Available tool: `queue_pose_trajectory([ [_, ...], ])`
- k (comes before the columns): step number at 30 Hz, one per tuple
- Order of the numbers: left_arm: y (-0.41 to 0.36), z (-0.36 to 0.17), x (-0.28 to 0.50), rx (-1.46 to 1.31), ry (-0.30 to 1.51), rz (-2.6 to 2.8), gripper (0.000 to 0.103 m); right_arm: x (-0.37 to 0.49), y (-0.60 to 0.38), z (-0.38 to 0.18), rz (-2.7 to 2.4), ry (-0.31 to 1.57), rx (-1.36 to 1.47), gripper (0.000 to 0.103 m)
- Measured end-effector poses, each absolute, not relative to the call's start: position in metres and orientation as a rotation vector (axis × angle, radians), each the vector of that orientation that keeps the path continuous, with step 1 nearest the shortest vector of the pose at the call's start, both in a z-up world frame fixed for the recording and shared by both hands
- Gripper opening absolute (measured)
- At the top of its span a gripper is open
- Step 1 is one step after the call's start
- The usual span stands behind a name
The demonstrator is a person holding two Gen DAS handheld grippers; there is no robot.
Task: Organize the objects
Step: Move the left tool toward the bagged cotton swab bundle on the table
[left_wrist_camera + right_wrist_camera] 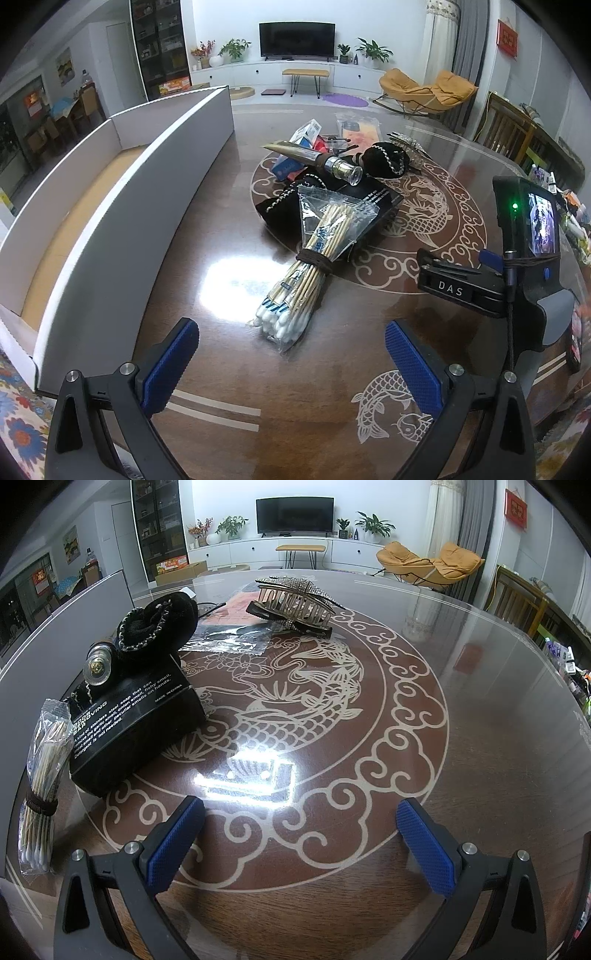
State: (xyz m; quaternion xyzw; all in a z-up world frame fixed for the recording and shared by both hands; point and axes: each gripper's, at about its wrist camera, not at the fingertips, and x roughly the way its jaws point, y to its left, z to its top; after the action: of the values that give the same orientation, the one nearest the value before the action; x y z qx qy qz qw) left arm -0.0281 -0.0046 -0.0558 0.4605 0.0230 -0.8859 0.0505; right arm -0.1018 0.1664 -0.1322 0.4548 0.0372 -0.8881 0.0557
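While both tools hang over the tabletop (480, 701) with nothing between their blue pads, my left gripper (291, 354) stands spread wide just short of the bag of cotton swabs (306, 269), and my right gripper (301, 834) stands equally wide over the bare fish pattern in the tabletop's middle. The swab bag lies nearest me, its white tips toward my left tool and its far end resting on the black soap box (129, 723). I judge it light and crinkly, the plastic slippery; the brown band around the sticks is the firm place to pinch, since the loose film would slide. Beyond it the pile holds a gold tube with a clear cap (314, 158), a black velvet pouch (384, 162) and, toward the far edge, a rhinestone hair claw (295, 605), which looks stiff but delicate. The white cardboard box (122, 206) stands open along the left edge, seemingly the place for everything, and appears to hold nothing yet.
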Motion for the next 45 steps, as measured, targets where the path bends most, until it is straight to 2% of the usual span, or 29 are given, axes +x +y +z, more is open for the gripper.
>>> queue_pose_trajectory([
  [45, -0.014, -0.09, -0.023, 1.53, 0.105, -2.669, 0.103, -0.101, 0.167, -0.132, -2.694, 0.114, 1.379, 0.103],
])
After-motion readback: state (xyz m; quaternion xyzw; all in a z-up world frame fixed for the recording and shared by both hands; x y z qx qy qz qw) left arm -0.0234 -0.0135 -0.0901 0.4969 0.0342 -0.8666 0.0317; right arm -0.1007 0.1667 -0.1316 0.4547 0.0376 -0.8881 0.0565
